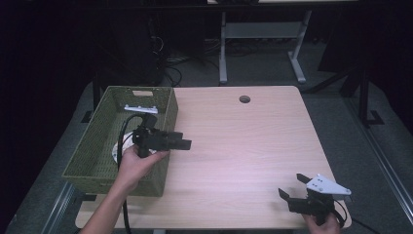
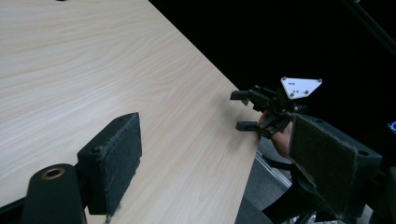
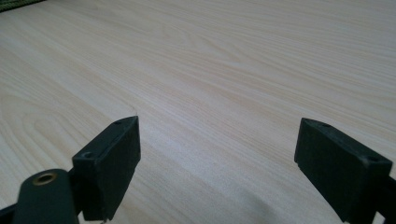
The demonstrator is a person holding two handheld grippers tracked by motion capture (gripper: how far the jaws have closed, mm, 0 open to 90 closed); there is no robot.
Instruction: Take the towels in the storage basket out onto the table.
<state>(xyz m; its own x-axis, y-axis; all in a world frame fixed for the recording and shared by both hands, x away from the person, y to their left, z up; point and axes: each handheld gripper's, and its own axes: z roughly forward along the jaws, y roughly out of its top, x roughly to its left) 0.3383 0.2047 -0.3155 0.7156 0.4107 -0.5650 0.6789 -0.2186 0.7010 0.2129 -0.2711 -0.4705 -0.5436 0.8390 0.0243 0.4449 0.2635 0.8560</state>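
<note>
1. Your right gripper [image 1: 293, 190] sits nearest the camera, at the near right corner of the table [image 1: 243, 146], jaws spread wide with bare wood between them.
2. Your left gripper [image 1: 182, 140] hangs above the right wall of the green basket [image 1: 104, 117] at the left edge of the table, jaws apart and holding nothing.
3. Inside the basket, a white round thing [image 1: 118, 147] lies on the floor right under your left hand [image 1: 139, 163]; what it is I cannot tell. A white flat piece [image 1: 140, 109] rests near the far wall.
4. Judging by this, the basket already holds its load and the tabletop carries nothing more to pick, so the job looks near its end; only parking both grippers seems left.
</note>
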